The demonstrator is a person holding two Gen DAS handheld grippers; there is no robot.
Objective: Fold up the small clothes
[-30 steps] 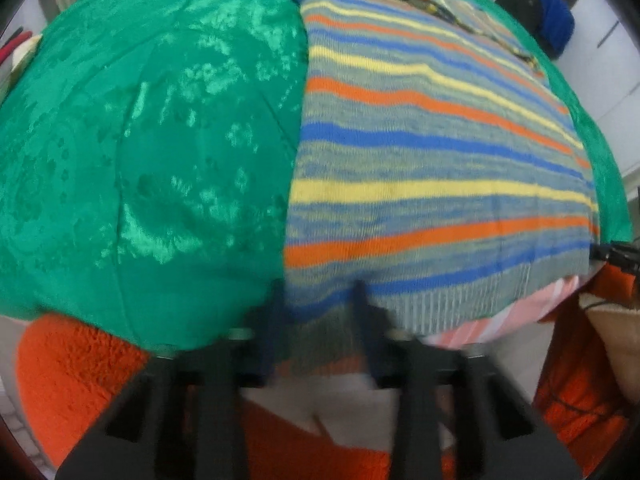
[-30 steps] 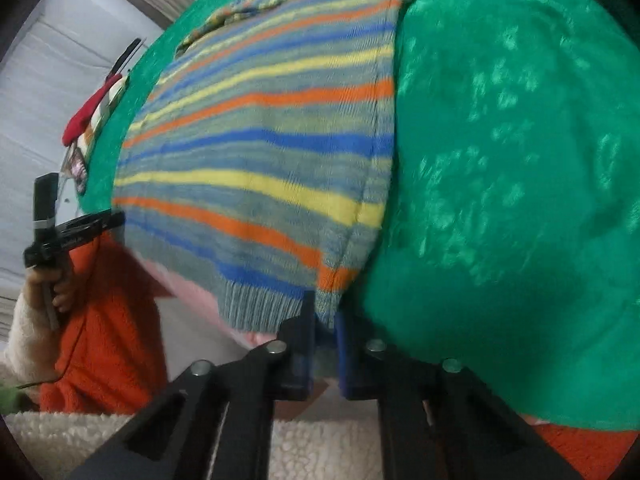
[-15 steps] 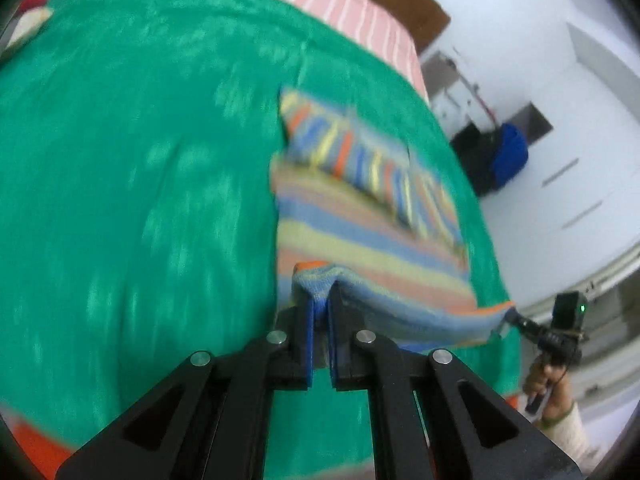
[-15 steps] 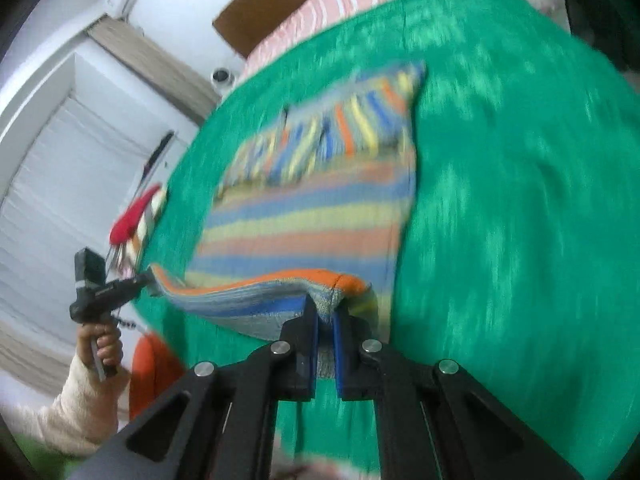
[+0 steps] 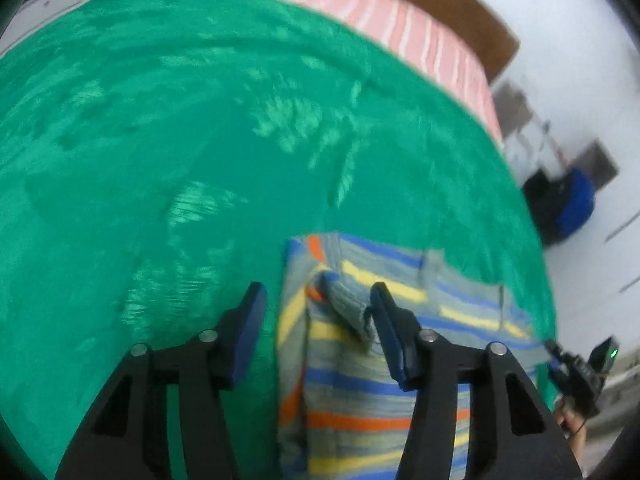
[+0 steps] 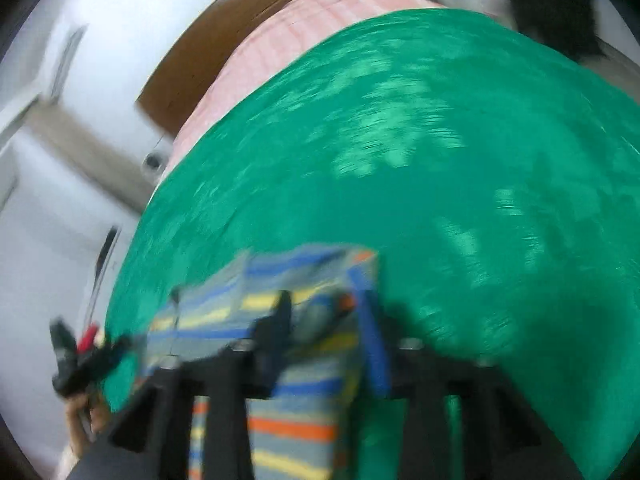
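My left tongs (image 5: 318,310) have just been opening and stand wide; the hem of the striped sweater (image 5: 360,392) lies between the jaws, seemingly released. My right tongs (image 6: 326,320) have likewise been opening and stand apart, the sweater's other corner between them; blur hides any contact. The sweater lies folded over on the green bedspread (image 5: 180,160), near its edge. I judge one fold laid and further folds outstanding. Beyond are a pink striped sheet (image 5: 420,32), brown headboard (image 5: 460,4) and white walls.
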